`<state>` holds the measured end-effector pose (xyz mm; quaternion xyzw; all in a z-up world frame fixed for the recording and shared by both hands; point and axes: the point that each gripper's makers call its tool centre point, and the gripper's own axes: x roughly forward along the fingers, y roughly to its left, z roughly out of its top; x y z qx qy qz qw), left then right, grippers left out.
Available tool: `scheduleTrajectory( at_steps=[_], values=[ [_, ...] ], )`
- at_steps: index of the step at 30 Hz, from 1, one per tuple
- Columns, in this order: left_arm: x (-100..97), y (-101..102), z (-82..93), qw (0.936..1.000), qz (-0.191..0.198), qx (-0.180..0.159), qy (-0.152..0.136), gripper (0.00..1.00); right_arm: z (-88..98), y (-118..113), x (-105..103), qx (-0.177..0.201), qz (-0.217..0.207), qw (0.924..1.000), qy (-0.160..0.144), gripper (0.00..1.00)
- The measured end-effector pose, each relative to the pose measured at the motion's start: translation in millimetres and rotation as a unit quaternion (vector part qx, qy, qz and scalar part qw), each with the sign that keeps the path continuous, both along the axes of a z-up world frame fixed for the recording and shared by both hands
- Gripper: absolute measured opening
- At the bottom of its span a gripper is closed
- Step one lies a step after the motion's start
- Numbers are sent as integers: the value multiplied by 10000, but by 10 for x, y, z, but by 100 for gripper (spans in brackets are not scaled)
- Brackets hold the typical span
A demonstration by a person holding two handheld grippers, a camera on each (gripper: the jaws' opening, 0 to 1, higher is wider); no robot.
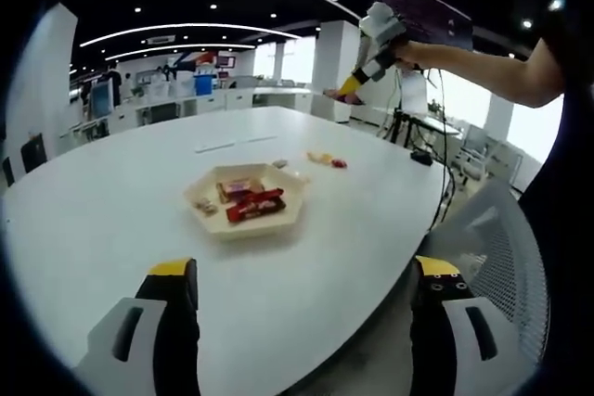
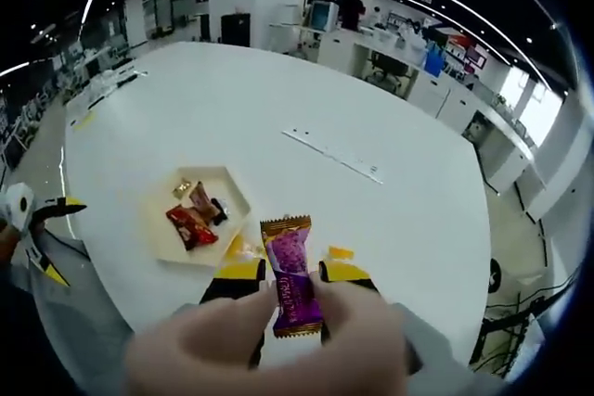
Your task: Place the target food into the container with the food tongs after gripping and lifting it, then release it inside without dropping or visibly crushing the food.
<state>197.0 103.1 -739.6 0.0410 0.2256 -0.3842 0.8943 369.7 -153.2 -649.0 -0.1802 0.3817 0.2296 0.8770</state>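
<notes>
A purple candy packet (image 2: 292, 275) stands upright between the yellow-tipped jaws of my right gripper (image 2: 293, 272), which press on its two sides. A blurred hand (image 2: 278, 345) covers the packet's lower end. The beige hexagonal tray (image 2: 234, 190) lies on the white table just beyond, holding red and brown wrapped candies (image 2: 191, 225). In the left gripper view the same tray (image 1: 206, 190) sits mid-table with its candies (image 1: 252, 203). My left gripper (image 1: 304, 268) is open, its jaws wide apart near the table's front edge. The right gripper (image 1: 348, 88) hangs high at the back right, held by an arm.
Two loose candies (image 1: 327, 160) lie on the table (image 1: 111, 201) behind the tray. A mesh office chair (image 1: 497, 248) stands at the right edge. The left gripper (image 2: 58, 238) appears at the table's left edge in the right gripper view. Desks and monitors fill the background.
</notes>
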Motion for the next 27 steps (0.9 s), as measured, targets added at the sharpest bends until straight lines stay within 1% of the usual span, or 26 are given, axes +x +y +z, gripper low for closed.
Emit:
scheduleTrajectory(
  at_steps=[13, 15, 16, 18, 19, 21, 27],
  values=[
    [34, 22, 52, 9999, 93, -94, -84, 91, 119, 682, 136, 180, 545, 9983, -103, 22],
    [37, 24, 57, 9999, 104, -99, -92, 91, 125, 803, 151, 218, 637, 9977, -102, 22],
    [37, 24, 60, 9998, 107, -105, -93, 91, 126, 828, 155, 222, 657, 9975, -108, 22],
    [42, 31, 64, 9998, 127, -114, -103, 91, 115, 983, 158, 265, 781, 9966, -91, 22],
    [44, 33, 65, 9998, 134, -115, -104, 91, 112, 1010, 159, 268, 807, 9963, -90, 22],
    [48, 36, 68, 9998, 147, -123, -109, 90, 94, 1166, 156, 283, 940, 9951, -69, 22],
    [62, 48, 78, 9996, 189, -143, -120, 90, 108, 1511, 151, 374, 1244, 9915, -68, 22]
  ],
)
